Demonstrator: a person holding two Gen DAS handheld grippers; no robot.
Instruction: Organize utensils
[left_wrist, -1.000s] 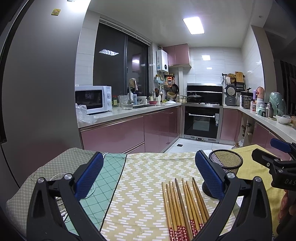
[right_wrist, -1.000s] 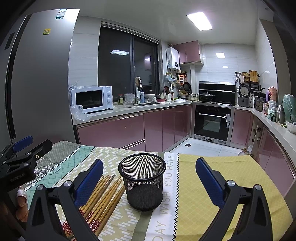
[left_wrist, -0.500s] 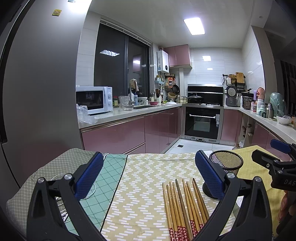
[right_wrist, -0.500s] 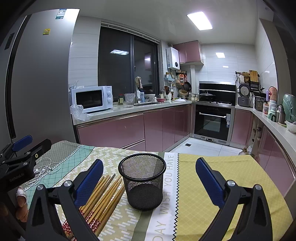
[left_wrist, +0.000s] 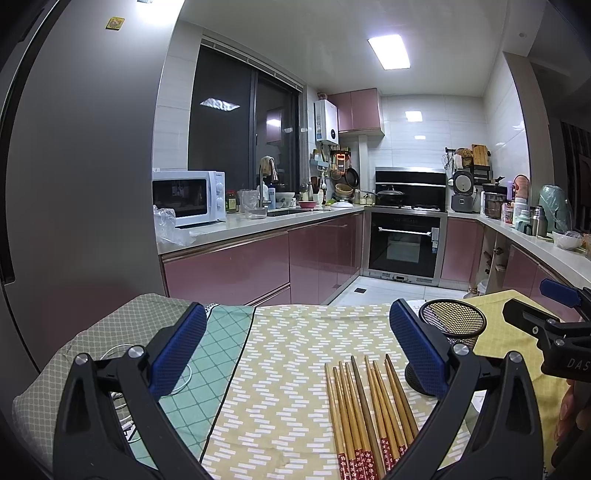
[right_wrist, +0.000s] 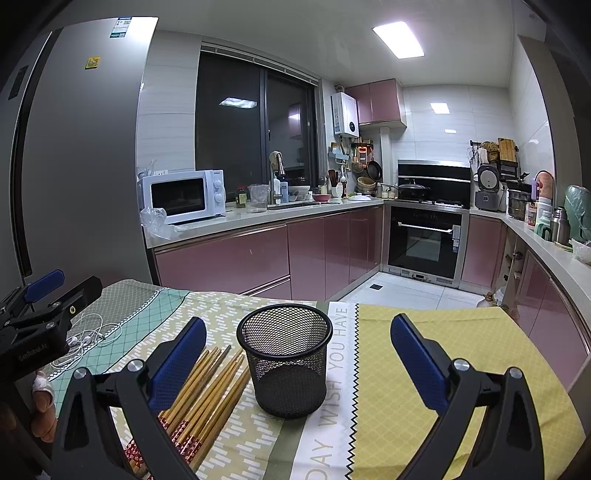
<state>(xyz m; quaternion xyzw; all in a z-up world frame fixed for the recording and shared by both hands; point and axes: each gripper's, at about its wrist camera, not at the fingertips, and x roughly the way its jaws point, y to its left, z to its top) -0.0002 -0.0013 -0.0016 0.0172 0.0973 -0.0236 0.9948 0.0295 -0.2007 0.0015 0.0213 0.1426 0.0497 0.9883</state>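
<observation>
Several wooden chopsticks (left_wrist: 369, 410) with red patterned ends lie side by side on the patterned tablecloth (left_wrist: 295, 369); in the right wrist view these chopsticks (right_wrist: 207, 395) lie just left of a black mesh cup (right_wrist: 284, 358) that stands upright and empty. The same mesh cup (left_wrist: 452, 325) shows in the left wrist view, partly behind the right finger. My left gripper (left_wrist: 295, 350) is open above the cloth, the chopsticks below its right half. My right gripper (right_wrist: 295, 358) is open, with the cup between its fingers but apart from them.
White earphone cables (right_wrist: 88, 336) lie on the cloth's left part. The other gripper (right_wrist: 40, 317) juts in at the left of the right wrist view, with a hand (right_wrist: 40, 406) below it. Beyond the table's far edge are pink kitchen cabinets (left_wrist: 258, 266) and an oven (left_wrist: 404, 243).
The left wrist view has shifted very slightly; the mesh cup appears a touch lower. Both grippers stay open and nothing on the table has moved.
</observation>
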